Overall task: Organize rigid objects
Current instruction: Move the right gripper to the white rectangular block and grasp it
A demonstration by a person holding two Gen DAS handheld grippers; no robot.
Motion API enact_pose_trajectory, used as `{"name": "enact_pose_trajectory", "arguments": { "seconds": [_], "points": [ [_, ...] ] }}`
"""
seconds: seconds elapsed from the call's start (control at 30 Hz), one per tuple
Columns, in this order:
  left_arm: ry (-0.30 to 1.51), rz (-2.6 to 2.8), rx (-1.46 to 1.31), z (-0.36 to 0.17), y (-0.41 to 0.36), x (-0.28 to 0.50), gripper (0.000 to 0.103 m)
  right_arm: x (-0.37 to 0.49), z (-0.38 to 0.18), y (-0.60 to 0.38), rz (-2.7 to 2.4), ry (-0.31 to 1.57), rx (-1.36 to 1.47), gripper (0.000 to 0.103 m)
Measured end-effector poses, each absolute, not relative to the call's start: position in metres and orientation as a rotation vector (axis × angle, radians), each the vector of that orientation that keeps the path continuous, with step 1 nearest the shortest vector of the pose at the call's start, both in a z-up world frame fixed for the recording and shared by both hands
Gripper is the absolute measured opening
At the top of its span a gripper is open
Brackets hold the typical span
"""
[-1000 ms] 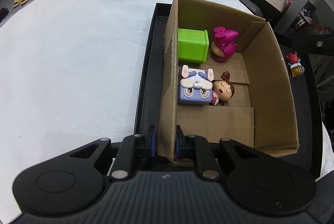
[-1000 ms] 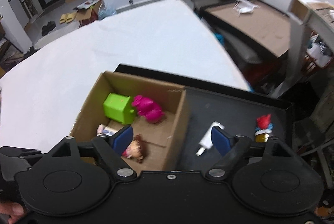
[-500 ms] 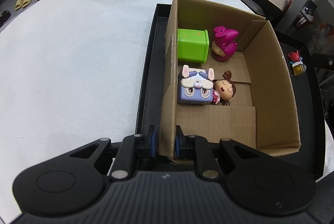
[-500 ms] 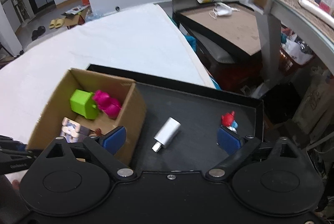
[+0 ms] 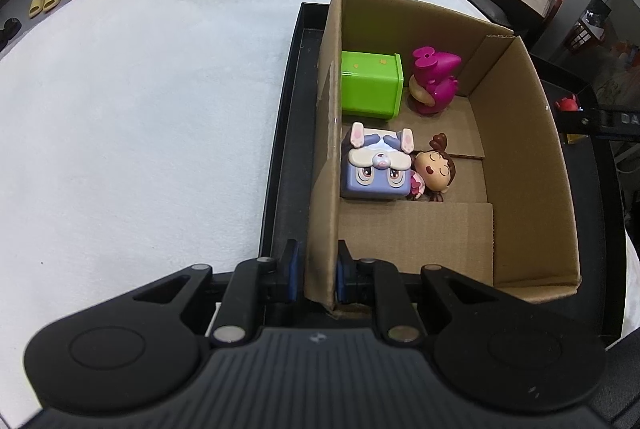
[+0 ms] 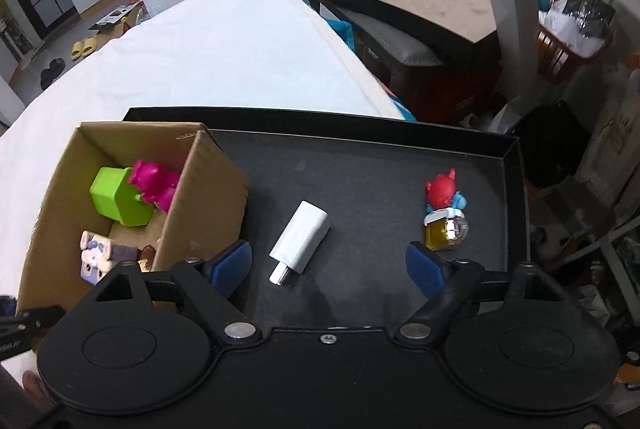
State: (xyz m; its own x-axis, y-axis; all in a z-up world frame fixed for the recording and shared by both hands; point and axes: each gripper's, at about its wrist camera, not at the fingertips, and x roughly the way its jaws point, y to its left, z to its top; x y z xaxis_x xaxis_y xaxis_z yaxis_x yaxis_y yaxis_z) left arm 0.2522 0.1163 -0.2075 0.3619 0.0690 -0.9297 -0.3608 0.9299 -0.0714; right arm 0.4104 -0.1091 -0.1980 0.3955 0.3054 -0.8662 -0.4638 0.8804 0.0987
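now | left hand-held gripper [image 5: 314, 271] clenched on cardboard box [image 5: 520, 149] wall | right hand-held gripper [image 6: 328, 263] released, just narrowing | no legible writing

A white adapter [image 6: 301, 240] is seen lying on a black tray [image 6: 360, 165] between the right gripper's [image 6: 328, 265] parted jaws, which have just been closing; a cardboard box [image 6: 208, 189] of toys is set alongside.

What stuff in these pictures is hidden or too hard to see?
- Red figurine: left wrist view, mostly hidden behind the cardboard box wall and the right gripper's dark finger.
- Doll: right wrist view, nearly all covered by the box wall and the right gripper.
- White adapter: any markings too small to read.
- Box's near corner: left wrist view, covered by the left gripper clamping it.
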Motion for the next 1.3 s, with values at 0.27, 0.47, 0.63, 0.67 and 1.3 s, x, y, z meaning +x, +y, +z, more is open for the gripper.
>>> {"name": "enact_pose_trajectory", "arguments": {
  "seconds": [0.27,0.47,0.63,0.67,1.3],
  "points": [
    [1.173,0.283,-0.283,-0.209,0.116,0.253,0.017,0.420,-0.211,-0.090,0.498,1.083,-0.195,0.076],
    [1.179,0.284,-0.282,-0.212,0.117,0.254,0.017,0.426,-0.217,-0.082,0.479,1.078,-0.233,0.072],
    [1.181,0.284,-0.278,-0.213,0.116,0.255,0.017,0.433,-0.231,-0.084,0.465,1.130,-0.226,0.060],
    [1.181,0.284,-0.278,-0.213,0.115,0.255,0.017,0.434,-0.234,-0.085,0.465,1.147,-0.224,0.051],
    [1.180,0.289,-0.264,-0.212,0.113,0.255,0.017,0.400,-0.193,-0.092,0.537,1.090,-0.364,0.020]
  ]
}}
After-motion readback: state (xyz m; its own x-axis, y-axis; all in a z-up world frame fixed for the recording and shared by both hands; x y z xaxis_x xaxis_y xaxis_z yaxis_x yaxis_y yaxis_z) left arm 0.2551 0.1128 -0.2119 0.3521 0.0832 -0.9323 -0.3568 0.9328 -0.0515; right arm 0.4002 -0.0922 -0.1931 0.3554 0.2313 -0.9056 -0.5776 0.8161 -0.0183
